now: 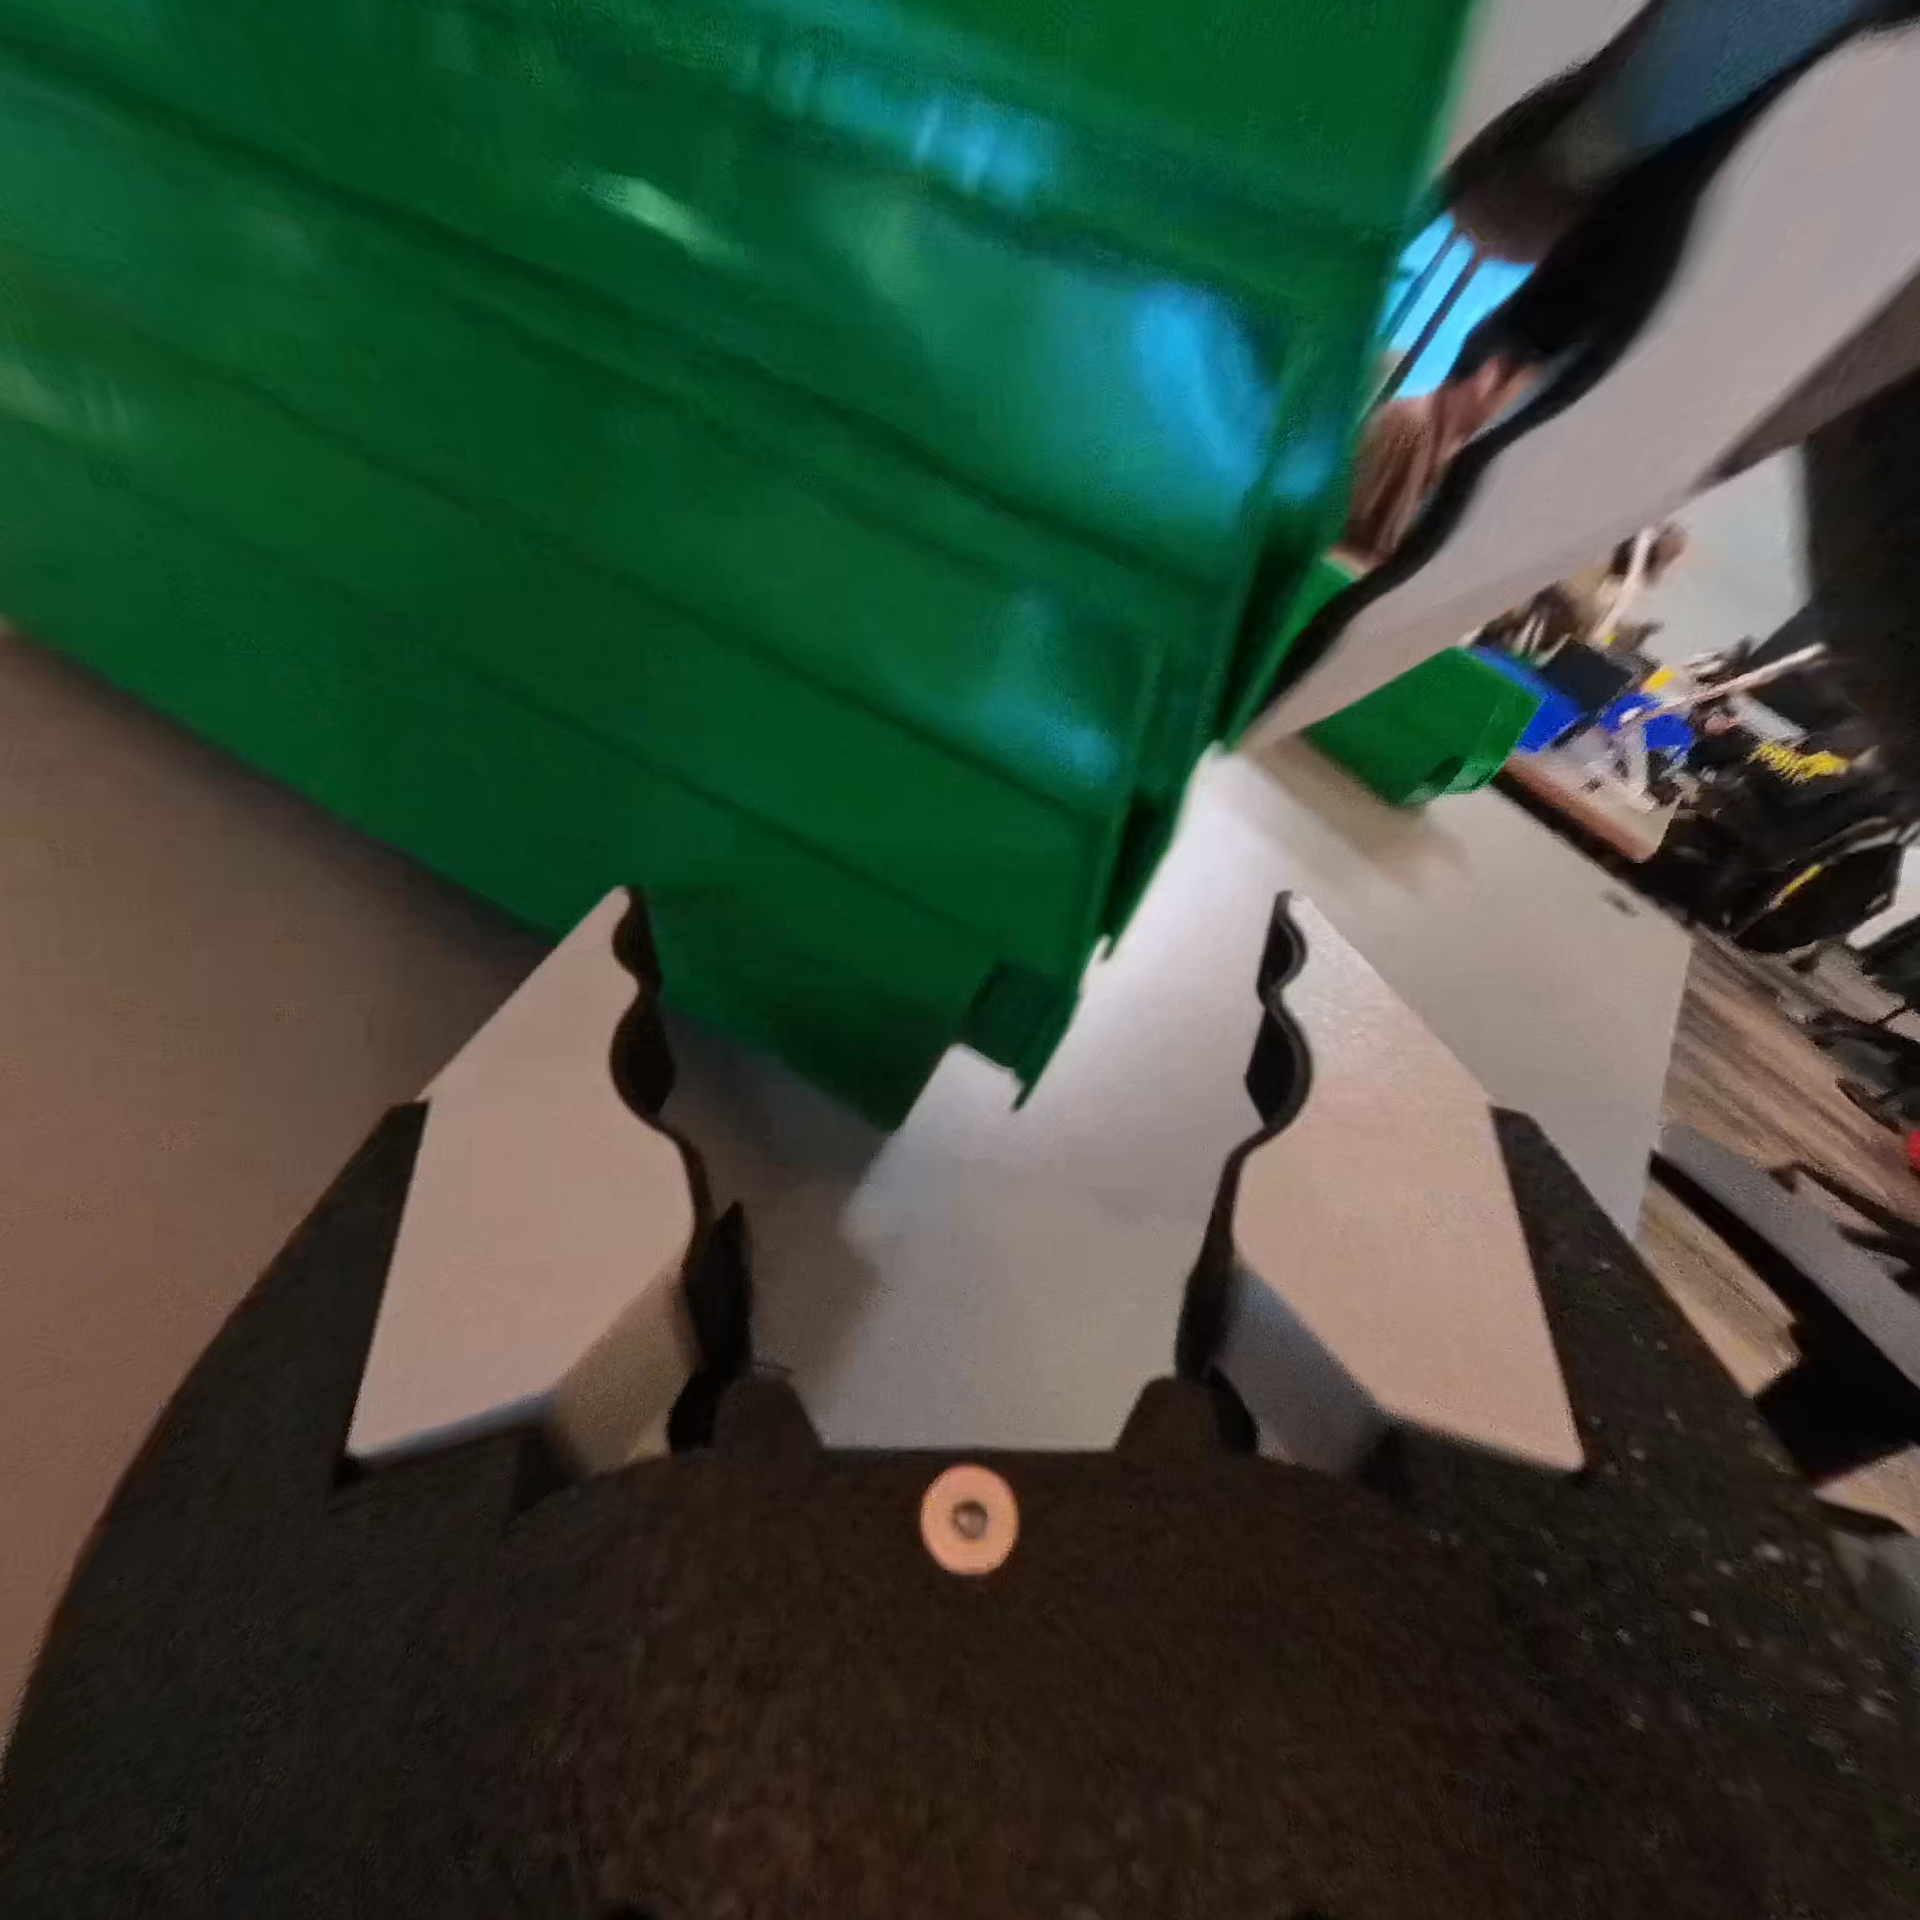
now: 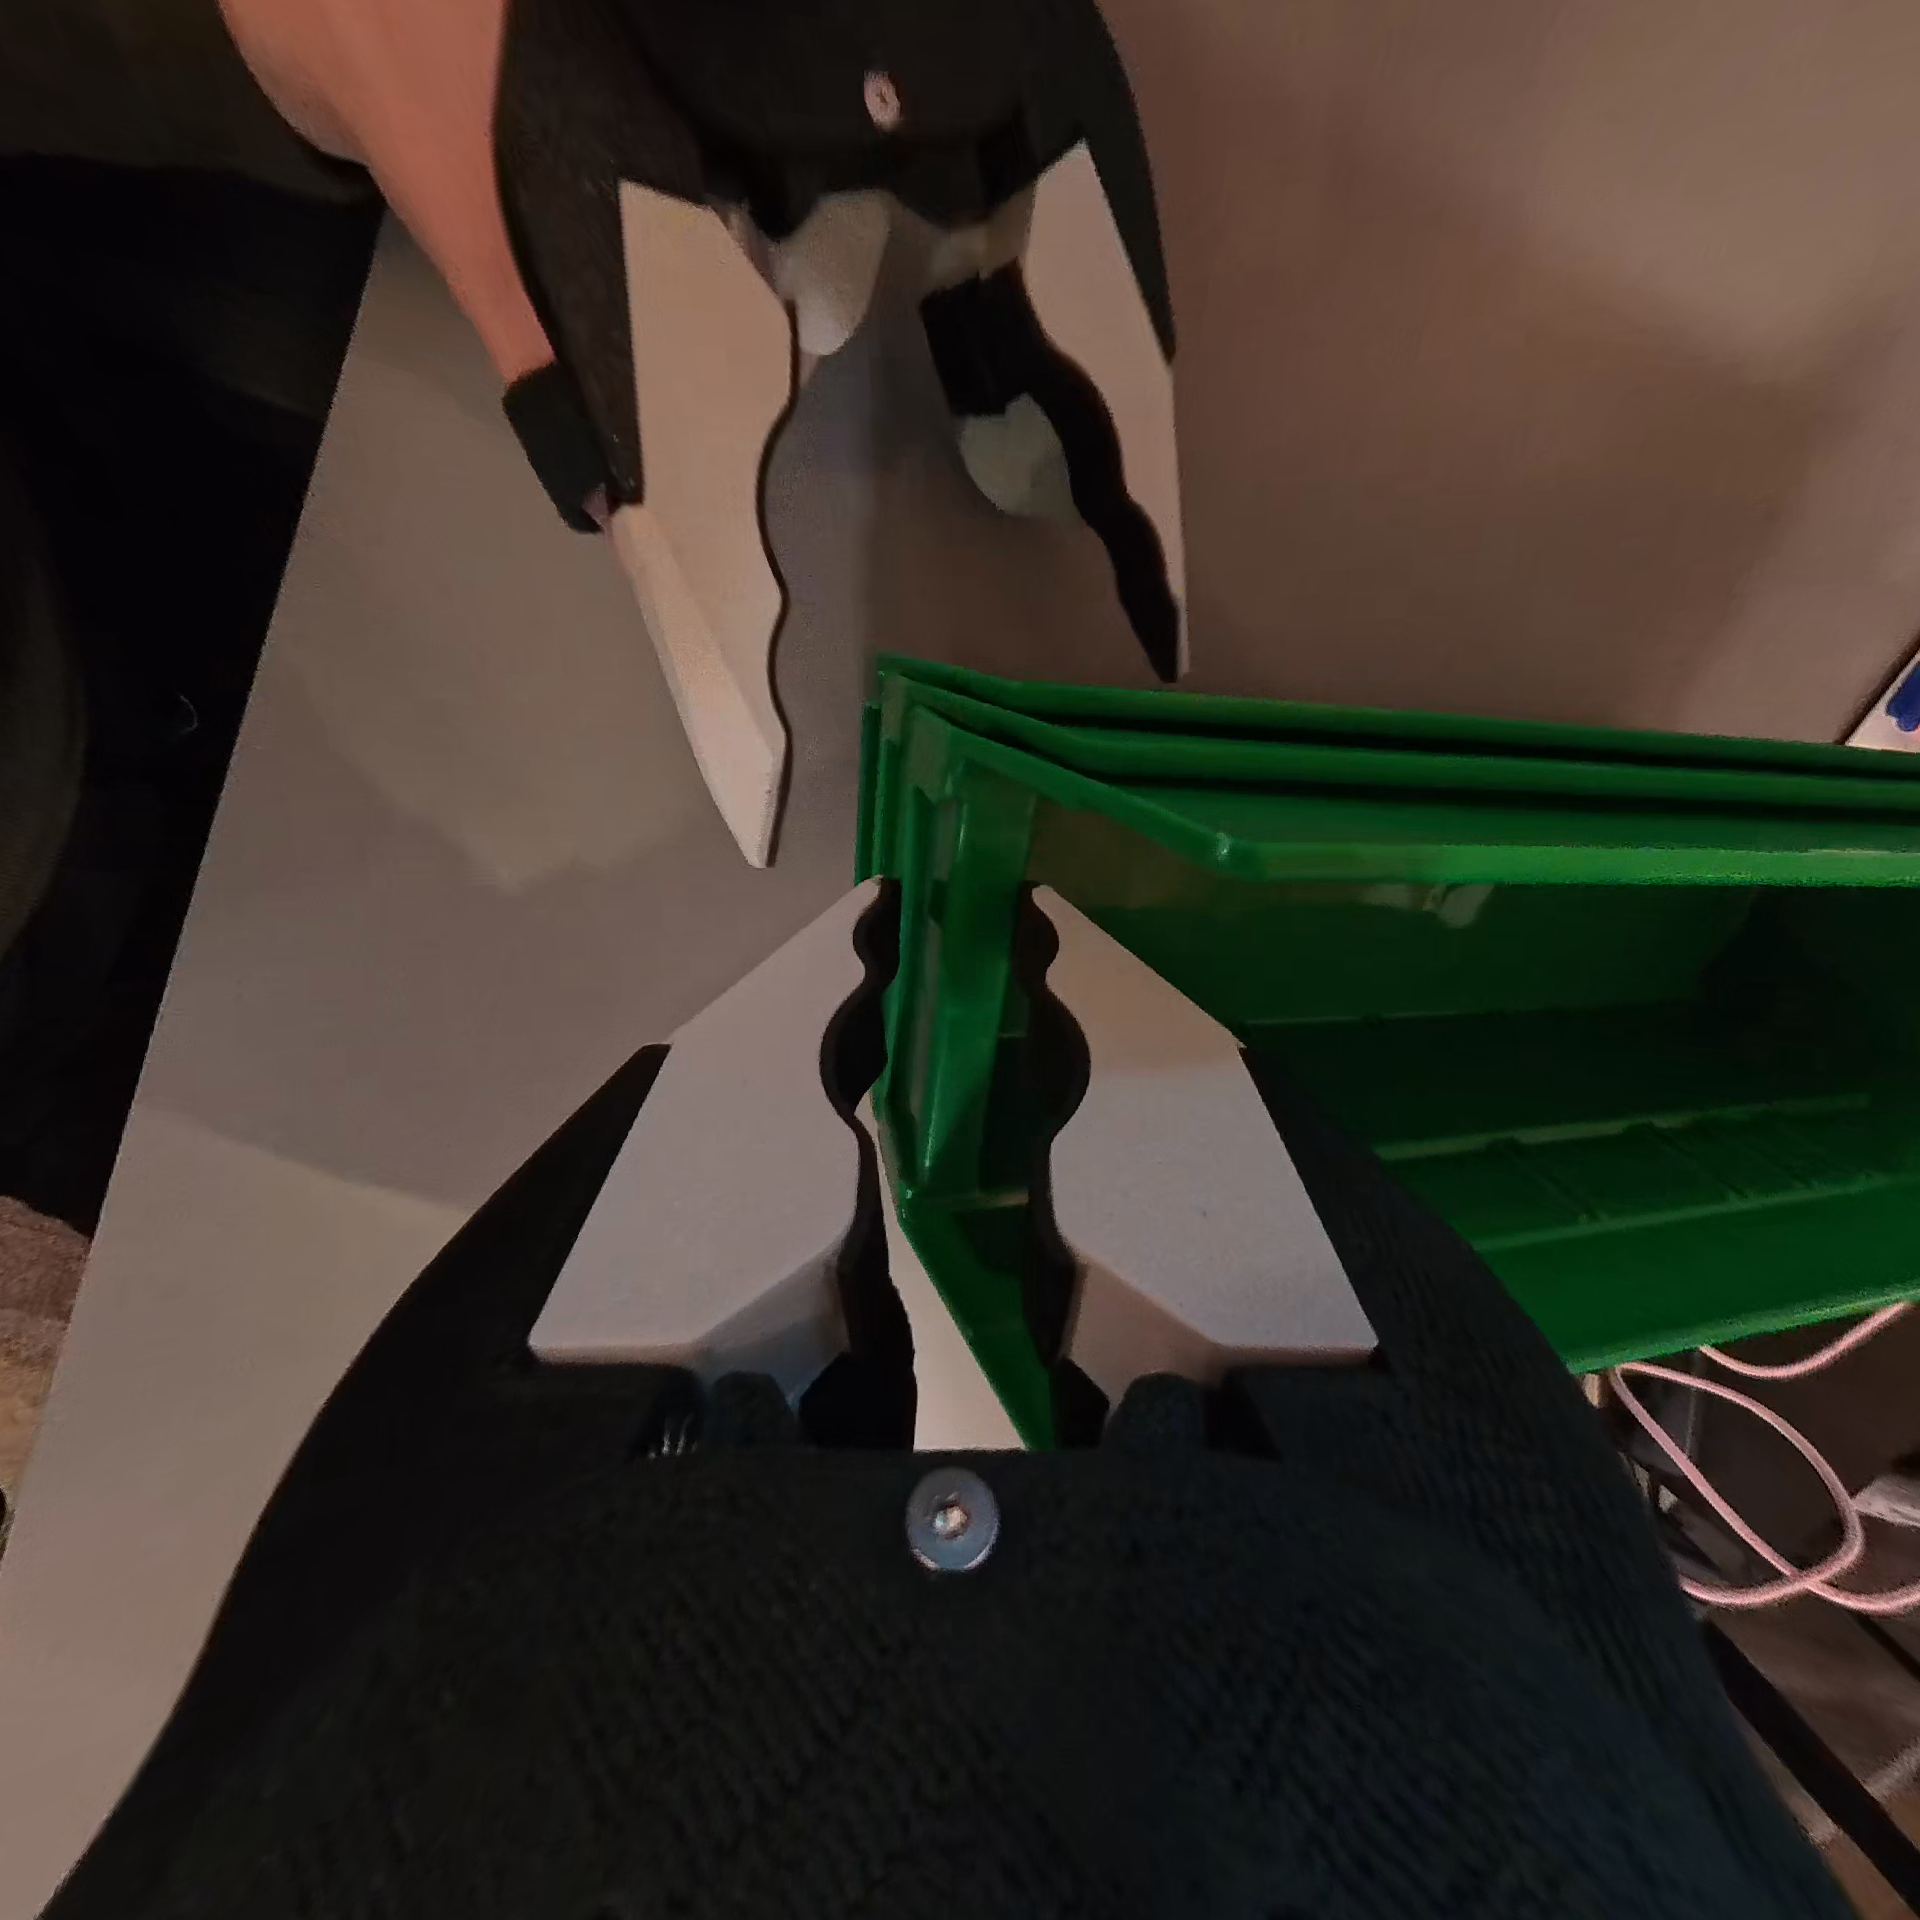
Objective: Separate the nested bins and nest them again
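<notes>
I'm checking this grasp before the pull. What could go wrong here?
The right tool pinches only one end wall of the nested green bins, so the whole stack may lift unseparated or twist loose. The left tool is open beside the stack's corner, holding nothing, and could knock it.

Around the nested green bins (image 2: 1455,862), the pale table (image 2: 416,1039) lies bare on the side facing the left gripper (image 2: 966,748), whose spread jaws hover just beside the bins' corner. The right gripper (image 2: 956,914) clamps that corner wall. Cables (image 2: 1766,1475) hang below the bins; a further green bin (image 1: 1423,727), blurred, seems well apart.
</notes>
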Demonstrator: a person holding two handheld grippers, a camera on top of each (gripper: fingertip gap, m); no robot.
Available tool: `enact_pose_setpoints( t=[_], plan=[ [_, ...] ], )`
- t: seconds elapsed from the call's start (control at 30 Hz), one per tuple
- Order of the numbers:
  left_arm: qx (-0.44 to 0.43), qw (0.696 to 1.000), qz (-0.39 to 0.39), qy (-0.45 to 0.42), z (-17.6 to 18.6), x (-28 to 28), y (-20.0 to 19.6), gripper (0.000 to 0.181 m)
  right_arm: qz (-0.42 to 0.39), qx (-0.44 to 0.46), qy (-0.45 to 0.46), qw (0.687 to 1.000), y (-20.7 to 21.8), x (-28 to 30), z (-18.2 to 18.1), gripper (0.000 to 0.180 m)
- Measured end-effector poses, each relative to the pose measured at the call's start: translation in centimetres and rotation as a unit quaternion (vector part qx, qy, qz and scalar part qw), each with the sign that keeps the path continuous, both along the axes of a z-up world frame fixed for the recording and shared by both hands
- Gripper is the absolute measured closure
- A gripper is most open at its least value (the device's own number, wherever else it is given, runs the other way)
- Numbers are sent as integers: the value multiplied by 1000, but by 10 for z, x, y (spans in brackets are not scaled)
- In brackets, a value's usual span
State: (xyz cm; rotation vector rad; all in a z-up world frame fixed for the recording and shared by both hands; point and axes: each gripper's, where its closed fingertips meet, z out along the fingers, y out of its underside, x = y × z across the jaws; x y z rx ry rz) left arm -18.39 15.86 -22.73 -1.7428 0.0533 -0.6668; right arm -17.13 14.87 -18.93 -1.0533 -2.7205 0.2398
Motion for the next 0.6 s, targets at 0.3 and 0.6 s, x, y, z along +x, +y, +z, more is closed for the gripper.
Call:
enact_pose_setpoints(
  t=[0.3,0.6],
  plan=[
    [99,944,194,249,35,-40,-11,72,0,7,-20,1000,-6,-1,-9,160],
    [71,952,199,220,21,-47,-5,81,3,41,-13,999,1,-13,-18,160]
  ],
)
